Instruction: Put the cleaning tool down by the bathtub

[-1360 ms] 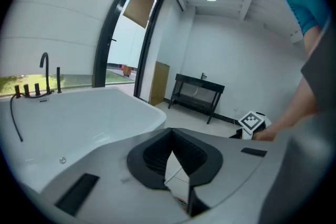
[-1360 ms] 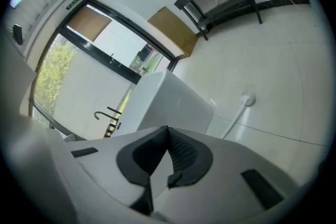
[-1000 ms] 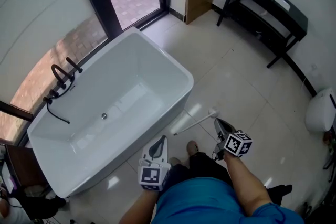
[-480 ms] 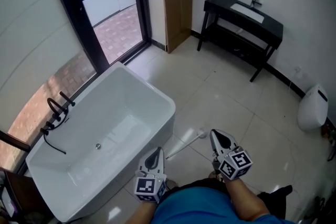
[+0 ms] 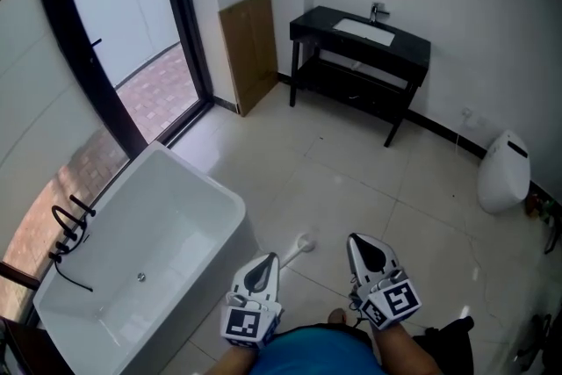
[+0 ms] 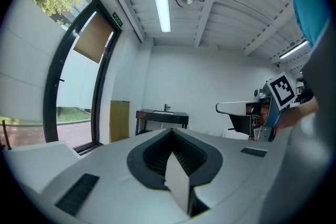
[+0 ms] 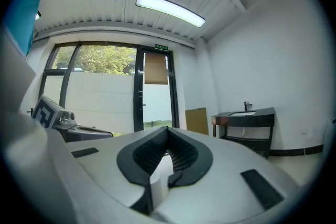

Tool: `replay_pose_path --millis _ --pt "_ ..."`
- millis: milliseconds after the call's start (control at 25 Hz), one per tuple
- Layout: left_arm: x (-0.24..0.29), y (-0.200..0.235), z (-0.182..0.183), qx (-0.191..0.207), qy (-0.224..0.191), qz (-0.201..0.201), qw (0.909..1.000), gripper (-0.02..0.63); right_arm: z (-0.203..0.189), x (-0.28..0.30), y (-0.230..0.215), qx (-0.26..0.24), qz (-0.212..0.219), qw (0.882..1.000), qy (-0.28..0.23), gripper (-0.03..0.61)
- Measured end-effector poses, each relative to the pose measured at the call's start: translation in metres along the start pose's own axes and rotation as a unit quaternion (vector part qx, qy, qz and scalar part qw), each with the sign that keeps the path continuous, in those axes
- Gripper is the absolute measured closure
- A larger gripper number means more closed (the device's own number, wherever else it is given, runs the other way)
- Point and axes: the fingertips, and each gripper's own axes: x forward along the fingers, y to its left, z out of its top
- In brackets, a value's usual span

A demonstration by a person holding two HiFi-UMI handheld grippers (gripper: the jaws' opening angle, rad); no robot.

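Note:
The white bathtub (image 5: 167, 224) stands at the lower left of the head view. The cleaning tool (image 5: 301, 244), a white long-handled brush, lies on the tiled floor just off the tub's near corner, its handle partly hidden behind my left gripper. My left gripper (image 5: 266, 263) and right gripper (image 5: 362, 243) are held close to my body, above the floor, either side of the tool and apart from it. Both are shut with nothing between the jaws, as the left gripper (image 6: 176, 162) and right gripper (image 7: 167, 159) show in their own views.
A black vanity table with a sink (image 5: 362, 44) stands against the far wall, a brown board (image 5: 248, 48) leans beside the glass door (image 5: 132, 57), and a white toilet (image 5: 502, 173) is at the right. The black tub faucet (image 5: 66, 228) is at the tub's far left.
The head view has swung up and to the right, so the tub and tool slid down-left in it. Both grippers stay shut and low; the tool lies still on the floor.

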Motion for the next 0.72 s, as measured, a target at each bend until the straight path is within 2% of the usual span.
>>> replay_pose_path --millis 80,320,440,600,720 --pt "0.021 -0.024 0.006 0.015 0.003 -0.003 0.9999 0.615 0.008 -0.014 -0.025 -0.004 -0.002 1.0 -0.001 0.598" --pt "0.065 -0.087 -0.004 0.005 0.014 -0.012 0.9998 0.615 0.013 -0.048 -0.088 -0.02 -0.003 1.0 0.016 0.598" --pt "0.079 -0.11 -0.003 0.021 0.016 -0.02 0.9994 0.615 0.009 -0.061 -0.116 -0.018 -0.014 1.0 0.02 0.598" --pt "0.085 -0.124 -0.004 0.038 0.022 -0.022 0.9988 0.615 0.003 -0.074 -0.131 -0.009 -0.025 0.999 0.021 0.598" --pt "0.083 -0.132 -0.009 0.025 0.024 -0.023 0.9991 0.615 0.002 -0.077 -0.13 -0.01 -0.02 1.0 0.023 0.598"
